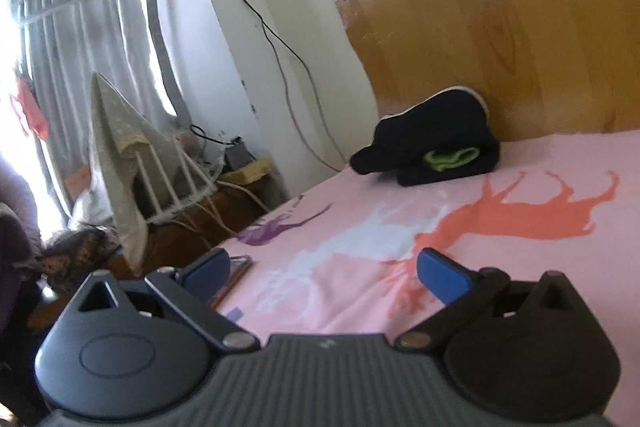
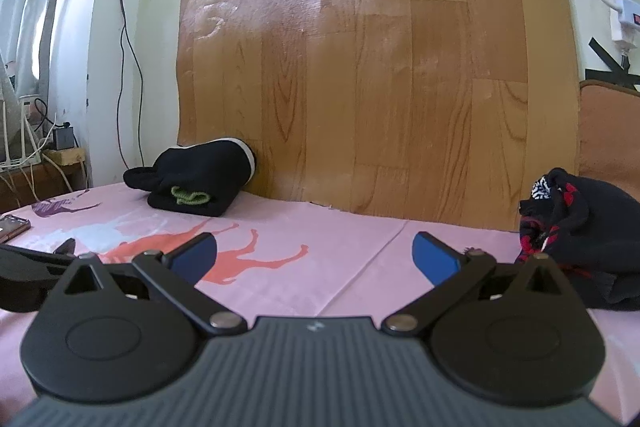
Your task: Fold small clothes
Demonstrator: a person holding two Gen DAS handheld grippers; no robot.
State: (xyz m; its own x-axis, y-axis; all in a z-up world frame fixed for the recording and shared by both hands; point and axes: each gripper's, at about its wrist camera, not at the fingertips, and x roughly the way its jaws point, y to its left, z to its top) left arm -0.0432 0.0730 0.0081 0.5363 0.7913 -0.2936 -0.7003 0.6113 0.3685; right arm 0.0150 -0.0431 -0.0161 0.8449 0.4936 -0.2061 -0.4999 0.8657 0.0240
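Against the wood-grain panel (image 2: 360,67) at the far edge of the bed, a folded stack of black clothes (image 2: 196,175) with a green item tucked inside rests on the pink sheet (image 2: 320,239) printed with horse shapes. The left gripper (image 1: 324,267) and the right gripper (image 2: 316,255) both hover low over the sheet, jaws spread wide with nothing between the blue pads. An unfolded dark garment with red and white pattern (image 2: 576,227) lies in a heap just right of the right gripper, well apart from the folded stack.
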